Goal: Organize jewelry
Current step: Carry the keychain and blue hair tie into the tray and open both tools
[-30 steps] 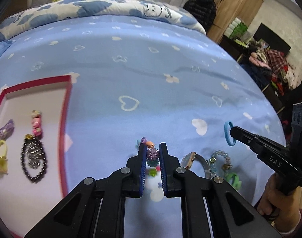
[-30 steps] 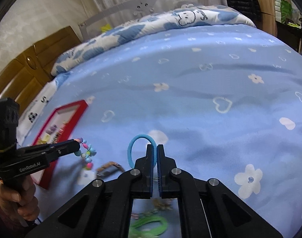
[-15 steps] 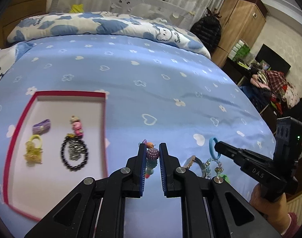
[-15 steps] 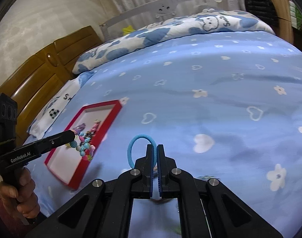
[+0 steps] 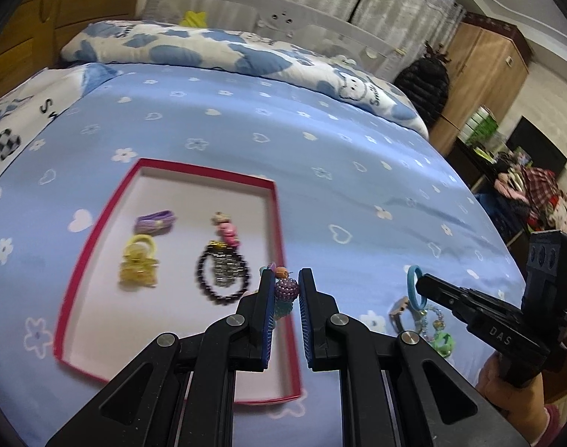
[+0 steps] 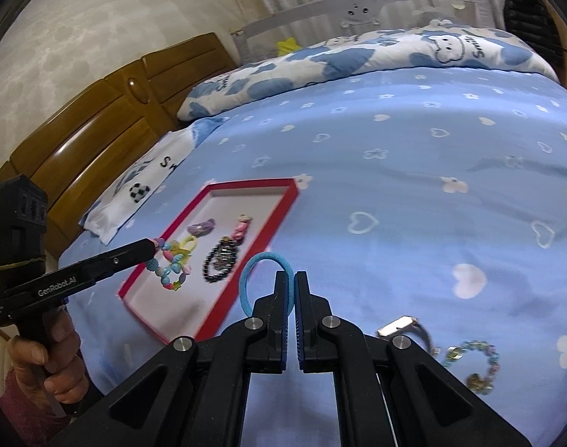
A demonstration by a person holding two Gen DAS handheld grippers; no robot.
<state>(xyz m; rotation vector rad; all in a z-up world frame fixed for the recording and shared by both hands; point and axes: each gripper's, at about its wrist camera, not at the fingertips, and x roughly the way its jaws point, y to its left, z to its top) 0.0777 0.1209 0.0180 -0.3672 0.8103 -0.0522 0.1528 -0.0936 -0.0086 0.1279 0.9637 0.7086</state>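
My left gripper (image 5: 286, 284) is shut on a colourful bead bracelet (image 5: 286, 287), held in the air over the red tray's right edge (image 5: 279, 231); the bracelet (image 6: 169, 266) hangs from its tip in the right wrist view. My right gripper (image 6: 290, 279) is shut on a blue hair tie (image 6: 262, 260), lifted above the bed right of the tray (image 6: 279, 208). In the tray lie a purple clip (image 5: 154, 220), a yellow tie (image 5: 138, 259), a pink charm (image 5: 226, 229) and a dark bead bracelet (image 5: 223, 273).
On the blue bedsheet (image 5: 320, 141) near the right gripper lie a watch (image 6: 402, 324), a pale bead bracelet (image 6: 473, 361) and a green piece (image 5: 443, 342). A folded quilt (image 5: 227, 52) and wooden headboard (image 6: 97, 119) lie beyond. A wardrobe (image 5: 481, 74) stands at right.
Both grippers have lifted and moved left toward the tray, each keeping its item. The tray now sits closer to the centre in both views.
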